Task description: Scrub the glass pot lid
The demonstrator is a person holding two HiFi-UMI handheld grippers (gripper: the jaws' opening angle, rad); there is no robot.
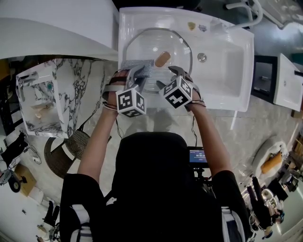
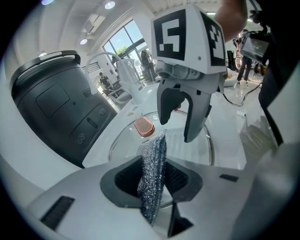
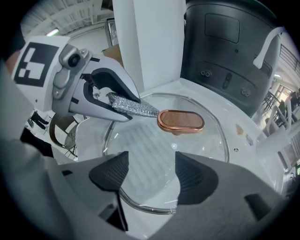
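Note:
A round glass pot lid (image 1: 177, 45) with a copper knob (image 1: 162, 58) lies flat in the white sink (image 1: 227, 75). My left gripper (image 1: 134, 75) is shut on a grey metallic scrub pad (image 1: 137, 65), which hangs over the lid's near left edge. In the left gripper view the pad (image 2: 152, 173) stands upright between the jaws, short of the knob (image 2: 144, 126). My right gripper (image 1: 166, 78) is open over the lid's near edge. In the right gripper view its jaws (image 3: 151, 164) are apart above the glass (image 3: 206, 140), nothing between them, with the pad (image 3: 136, 108) beside the knob (image 3: 180, 121).
The sink drain (image 1: 202, 57) lies right of the lid, and a faucet (image 1: 246, 14) rises at the far right corner. A marble counter (image 1: 80, 90) borders the sink on the left. A large black appliance (image 2: 61, 103) stands behind the sink.

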